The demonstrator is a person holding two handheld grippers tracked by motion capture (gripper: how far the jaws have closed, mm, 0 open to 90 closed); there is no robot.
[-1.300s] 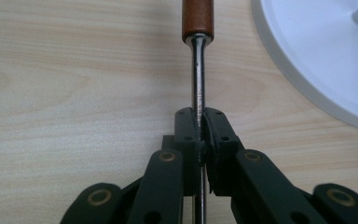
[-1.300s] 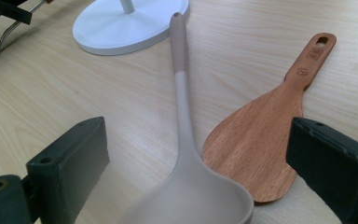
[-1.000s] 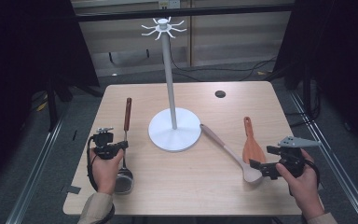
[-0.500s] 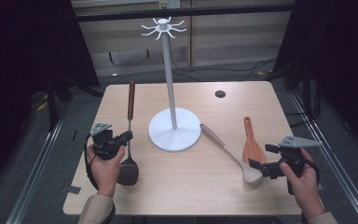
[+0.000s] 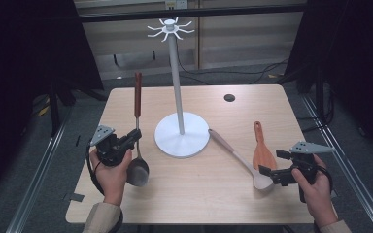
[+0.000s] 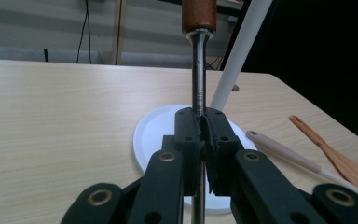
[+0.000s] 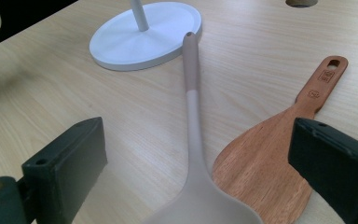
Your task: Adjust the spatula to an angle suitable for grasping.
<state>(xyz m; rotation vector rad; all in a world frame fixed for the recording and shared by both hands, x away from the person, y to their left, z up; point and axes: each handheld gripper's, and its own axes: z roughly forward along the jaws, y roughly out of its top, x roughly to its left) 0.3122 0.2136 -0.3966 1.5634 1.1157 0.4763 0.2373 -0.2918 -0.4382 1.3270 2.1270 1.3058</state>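
The left tool [image 5: 132,137] is clamped on the thin metal shaft of a ladle [image 5: 137,127], its two black pads pressed together around the rod just below the reddish-brown wooden handle, as the left gripper view shows close up [image 6: 199,135]. In the high view the ladle stands steeply tilted at the left of the surface [image 5: 126,208], its handle pointing to the far side and its dark bowl low beside the person's left hand [image 5: 110,167], near the near-left edge. Just to the right stands a white rack [image 5: 177,87] with a round base, a tall post and hooks at the top; the ladle is close to the base but apart from it. The right tool [image 5: 273,163] sits at the near right with its jaws wide apart and nothing between the pads. In front of it lie a grey silicone spoon [image 7: 192,112], whose handle runs to the far left and ends at the rack's base, and a wooden spatula [image 7: 284,140] just right of it, their heads side by side. A small dark hole [image 5: 229,97] marks the far right of the surface.
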